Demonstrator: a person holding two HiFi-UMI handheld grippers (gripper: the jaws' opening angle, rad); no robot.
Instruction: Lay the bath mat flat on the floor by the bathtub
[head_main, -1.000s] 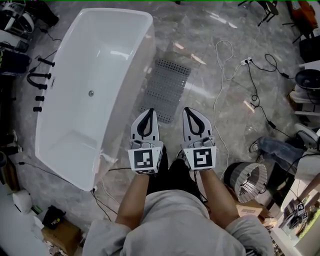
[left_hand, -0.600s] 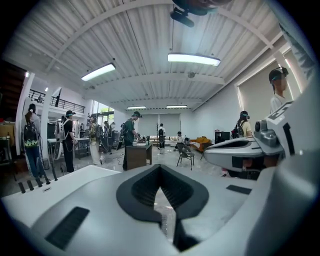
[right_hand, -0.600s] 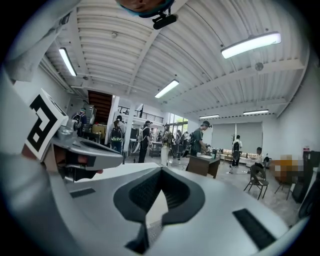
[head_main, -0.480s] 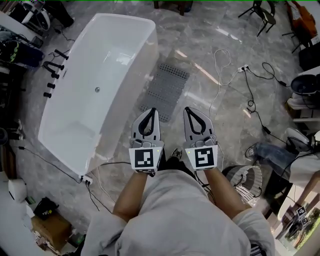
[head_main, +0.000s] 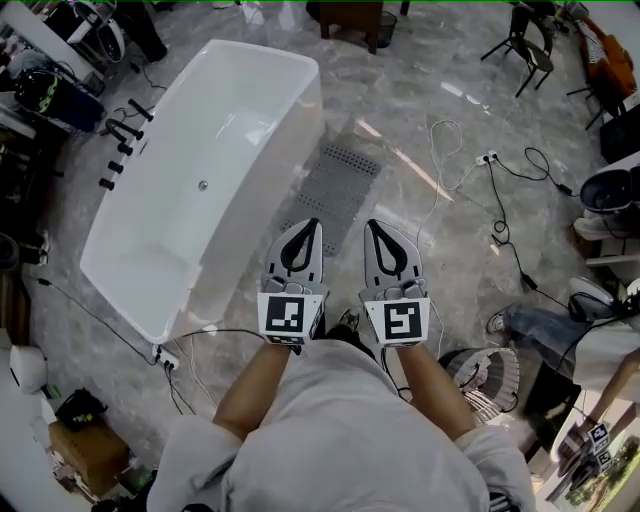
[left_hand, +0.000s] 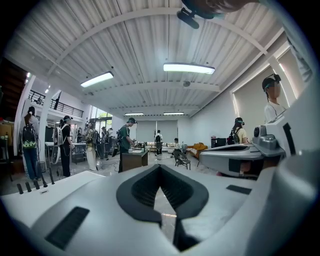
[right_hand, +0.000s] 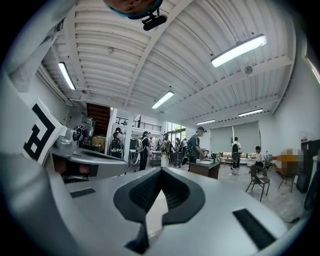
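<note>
Bath mat (head_main: 333, 195), lying where?

Down on the floor (head_main: 430, 250), grey and full of holes, spread along the long side of the bathtub (head_main: 230, 130), just beside its outer wall. Looks flat already from the head view, with no curled corner to be seen.

And the tongs?

Both closed, with nothing between the pads. Left gripper (head_main: 310, 226) and right gripper (head_main: 376, 226) held side by side, pointing out level, well above the floor and clear of the mat. Same story in both gripper views: jaws pressed together, only the room beyond.

How likely to handle?

Probably light and floppy. Thin, perforated, most likely rubber or soft plastic. Would sag and fold over if lifted at a single point. Probably grips the polished floor rather than sliding, so likely to bunch up if dragged. Not fragile, going by the look of it.

Where to take hold, if needing a fix?

At the two corners of one short edge, one gripper to each. Better to pinch solid rim than a hole. Then lift, pull taut between the two, and lower from the far edge back toward the near one. Worth keeping clear of the white cable (head_main: 432, 190) on the floor to the right, apart from the mat.
</note>
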